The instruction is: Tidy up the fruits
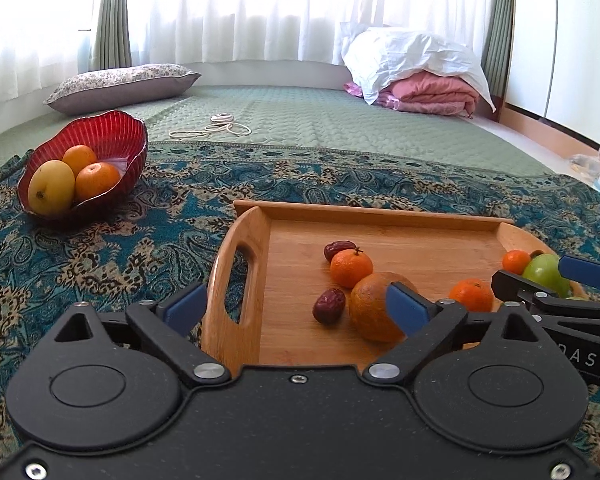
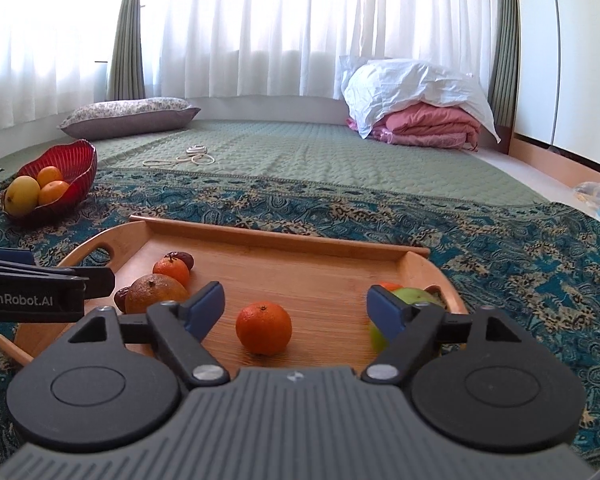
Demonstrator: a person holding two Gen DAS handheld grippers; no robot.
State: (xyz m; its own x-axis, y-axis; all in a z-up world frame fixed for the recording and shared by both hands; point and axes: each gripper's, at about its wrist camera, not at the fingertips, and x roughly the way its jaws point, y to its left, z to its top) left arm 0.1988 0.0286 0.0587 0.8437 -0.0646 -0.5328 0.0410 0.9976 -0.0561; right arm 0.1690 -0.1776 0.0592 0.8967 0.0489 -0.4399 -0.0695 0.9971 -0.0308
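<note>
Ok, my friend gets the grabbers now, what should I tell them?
Left gripper: open, empty, over the left end of the wooden tray, beside its handle.
Right gripper: open, empty, a tangerine sits between its fingers, not gripped.
Red bowl, off to the left on the patterned cloth: holds a mango and two oranges. That part looks done.
Left on the tray: the brownish orange, three tangerines, two red dates, and green apples at the right end.
Next, probably: close on the tangerine and carry it to the bowl.
</note>
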